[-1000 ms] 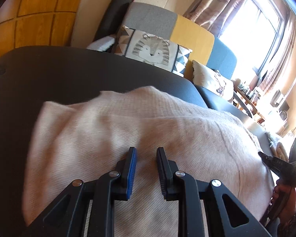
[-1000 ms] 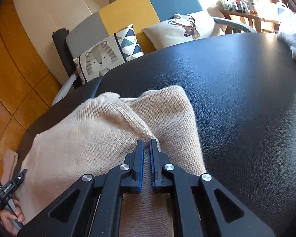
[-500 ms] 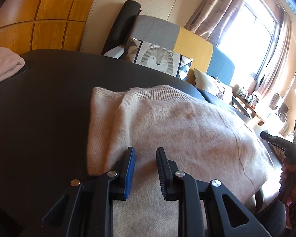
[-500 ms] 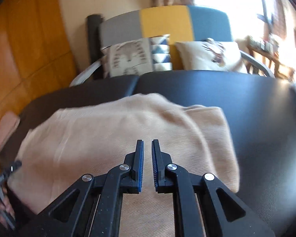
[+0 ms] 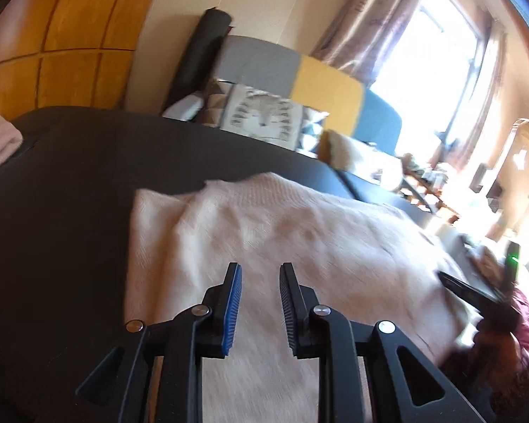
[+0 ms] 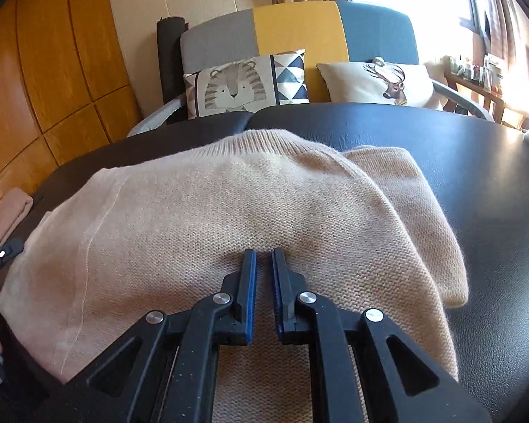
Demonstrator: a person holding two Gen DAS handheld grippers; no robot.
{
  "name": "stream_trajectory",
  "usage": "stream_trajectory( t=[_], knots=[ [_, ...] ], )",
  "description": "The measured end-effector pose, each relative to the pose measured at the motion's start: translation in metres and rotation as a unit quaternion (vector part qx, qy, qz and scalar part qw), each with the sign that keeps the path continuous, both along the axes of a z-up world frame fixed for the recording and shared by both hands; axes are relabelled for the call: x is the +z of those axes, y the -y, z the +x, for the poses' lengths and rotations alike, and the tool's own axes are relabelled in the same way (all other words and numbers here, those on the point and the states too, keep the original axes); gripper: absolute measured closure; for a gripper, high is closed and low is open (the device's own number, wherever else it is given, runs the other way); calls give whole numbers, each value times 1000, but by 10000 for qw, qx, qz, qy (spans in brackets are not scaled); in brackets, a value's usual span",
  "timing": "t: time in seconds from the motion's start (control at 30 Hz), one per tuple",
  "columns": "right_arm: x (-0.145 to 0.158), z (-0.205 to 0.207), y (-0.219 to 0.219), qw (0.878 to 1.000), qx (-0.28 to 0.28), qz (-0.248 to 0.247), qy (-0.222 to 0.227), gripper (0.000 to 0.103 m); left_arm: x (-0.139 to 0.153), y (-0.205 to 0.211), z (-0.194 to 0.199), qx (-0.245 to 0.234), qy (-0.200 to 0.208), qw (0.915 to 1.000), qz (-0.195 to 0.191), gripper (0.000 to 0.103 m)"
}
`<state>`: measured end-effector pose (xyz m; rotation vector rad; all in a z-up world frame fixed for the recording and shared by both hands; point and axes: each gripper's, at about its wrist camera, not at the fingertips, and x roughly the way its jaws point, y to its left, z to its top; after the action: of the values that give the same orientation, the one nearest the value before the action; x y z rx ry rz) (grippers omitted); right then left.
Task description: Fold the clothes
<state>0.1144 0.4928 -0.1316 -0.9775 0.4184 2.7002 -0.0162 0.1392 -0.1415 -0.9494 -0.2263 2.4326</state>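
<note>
Since a second ago the beige sweater [image 6: 229, 211] had been spread flatter across the black desk [image 6: 476, 176]. Left gripper [image 5: 259, 271] hovered lower centre with jaws parted, empty; right gripper [image 6: 263, 253] hung narrowly parted, pinching nothing, above the knit.

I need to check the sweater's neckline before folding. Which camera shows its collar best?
The right wrist view: the sweater's ribbed collar is sharp and unobstructed. The left wrist view is blurred, showing only a vague far edge.
</note>
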Motion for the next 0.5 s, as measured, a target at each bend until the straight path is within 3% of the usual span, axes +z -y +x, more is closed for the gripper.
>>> stream_trajectory(
  t=[0.1, 0.37, 0.43, 0.5],
  knots=[
    [1, 4, -3, 9998, 15, -198, -79, 94, -17, 9, -25, 452, 427, 9979, -155, 84],
    [-1, 6, -8, 9992, 31, -369, -172, 94, -16, 21, -5, 667, -88, 9956, -651, 85],
    [-1, 6, -8, 9991, 25, -375, -173, 94, -14, 27, 1, 772, -13, 9956, -526, 83],
    [0, 6, -10, 9989, 21, -431, -155, 94, -10, 40, 13, 890, -57, 9959, -127, 83]
  ],
)
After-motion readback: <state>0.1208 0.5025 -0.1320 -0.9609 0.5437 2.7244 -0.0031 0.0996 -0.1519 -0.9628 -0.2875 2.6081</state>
